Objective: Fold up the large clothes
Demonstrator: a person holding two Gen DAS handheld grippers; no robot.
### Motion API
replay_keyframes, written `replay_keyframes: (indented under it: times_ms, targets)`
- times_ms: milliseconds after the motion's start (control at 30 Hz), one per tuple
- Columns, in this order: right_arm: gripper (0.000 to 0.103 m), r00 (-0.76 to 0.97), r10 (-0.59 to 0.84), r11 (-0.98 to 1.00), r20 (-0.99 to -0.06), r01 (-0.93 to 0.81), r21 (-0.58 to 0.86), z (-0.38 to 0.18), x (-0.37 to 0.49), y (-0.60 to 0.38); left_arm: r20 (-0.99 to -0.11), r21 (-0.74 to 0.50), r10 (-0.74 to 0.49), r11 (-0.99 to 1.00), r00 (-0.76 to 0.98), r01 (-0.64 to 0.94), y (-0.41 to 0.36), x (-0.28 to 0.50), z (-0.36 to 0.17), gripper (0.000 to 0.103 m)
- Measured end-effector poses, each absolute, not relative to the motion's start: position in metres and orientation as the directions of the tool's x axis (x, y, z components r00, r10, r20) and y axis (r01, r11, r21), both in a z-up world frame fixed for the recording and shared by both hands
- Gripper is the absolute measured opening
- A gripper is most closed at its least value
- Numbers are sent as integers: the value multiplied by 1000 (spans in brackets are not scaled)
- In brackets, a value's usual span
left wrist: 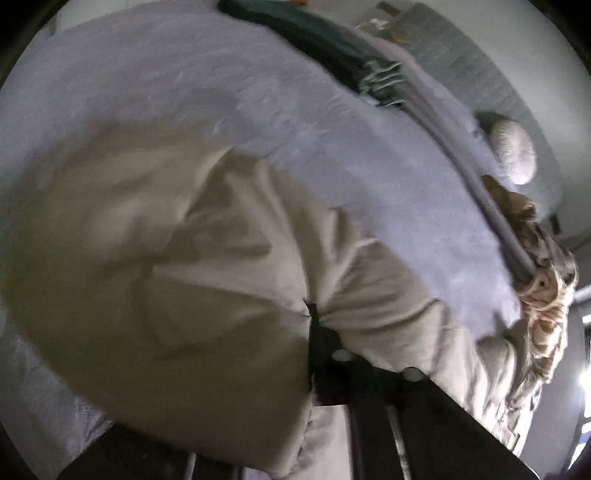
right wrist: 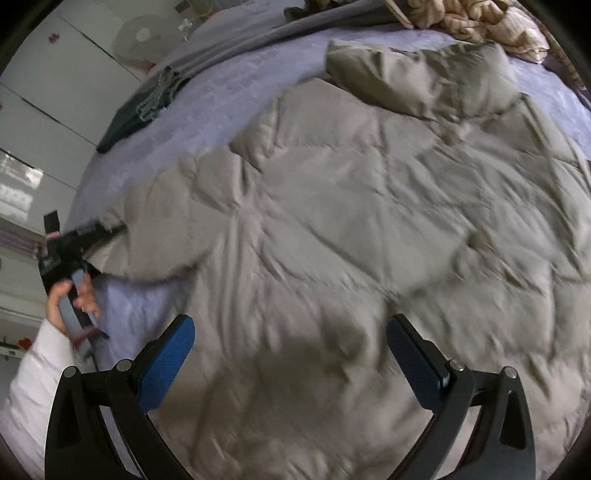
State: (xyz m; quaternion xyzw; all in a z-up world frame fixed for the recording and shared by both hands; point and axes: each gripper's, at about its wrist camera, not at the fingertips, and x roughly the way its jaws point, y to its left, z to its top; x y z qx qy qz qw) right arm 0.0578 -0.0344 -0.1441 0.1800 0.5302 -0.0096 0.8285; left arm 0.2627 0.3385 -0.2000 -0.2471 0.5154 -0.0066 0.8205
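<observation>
Blue pads point(right wrist: 168, 356) of my right gripper point(right wrist: 291, 365) fill the bottom of the right wrist view, spread wide with nothing between them; they hang just above the near part of the beige quilted coat point(right wrist: 351, 229), which lies spread out across the lavender bedspread point(right wrist: 229, 107); its hood or collar end is bunched toward the far side, by a rumpled patterned blanket point(right wrist: 480, 22). Off to the left in that view I can see my left gripper point(right wrist: 103, 230), held by a hand point(right wrist: 70, 295) in a white sleeve point(right wrist: 33, 387), nosed into the coat's left edge, where a sleeve or side flap sticks out; the left wrist view agrees: dark jaws drawn together on a pinch of beige fabric, with creases radiating from the bite, so I read it as clamped on the coat.

My judgement is that the step in hand is taking hold of both sides for the first fold; the left grip looks sound, though it holds only a small gather, so I would pull gently to keep it from slipping; the right should come down onto an edge or corner rather than the padded middle, since puffy quilting bunches and springs out of a shallow pinch; then lift both together so the panel folds evenly. A dark green garment point(right wrist: 129, 110) lies well apart at the far left, clear of the work.
</observation>
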Motion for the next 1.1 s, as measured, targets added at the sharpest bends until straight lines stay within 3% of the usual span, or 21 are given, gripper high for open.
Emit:
replay_keyframes:
  times_ms: [33, 100, 167, 200, 533, 700, 867, 1100]
  targets:
    - [103, 452, 187, 928, -872, 208, 308, -144, 64, -31, -843, -369, -230, 905, 486, -212, 333, 260, -189, 9]
    - [92, 481, 212, 913, -851, 213, 348, -144, 74, -26, -824, -304, -188, 943, 534, -138, 324, 249, -164, 9]
    - [25, 495, 267, 885, -826, 213, 414, -149, 87, -20, -796, -297, -199, 951, 572, -82, 317, 240, -140, 9]
    - [18, 486, 299, 869, -821, 217, 445, -156, 95, -17, -777, -296, -212, 954, 593, -46, 312, 233, -125, 9]
    - [12, 419, 516, 737, -747, 228, 637, -236, 156, 22, -676, -336, -438, 899, 592, 282, 212, 196, -43, 9]
    - [12, 388, 563, 714, -730, 217, 666, -230, 145, 13, -668, -292, -526, 836, 527, 464, 112, 171, -31, 9]
    - [12, 473, 421, 788, -774, 232, 570, -187, 85, -49, -723, -227, -553, 756, 415, 614, 7, 143, -53, 9]
    - [15, 525, 191, 834, -829, 359, 419, -160, -1, -141, -850, -1, -362, 727, 383, 687, -76, 104, -141, 9]
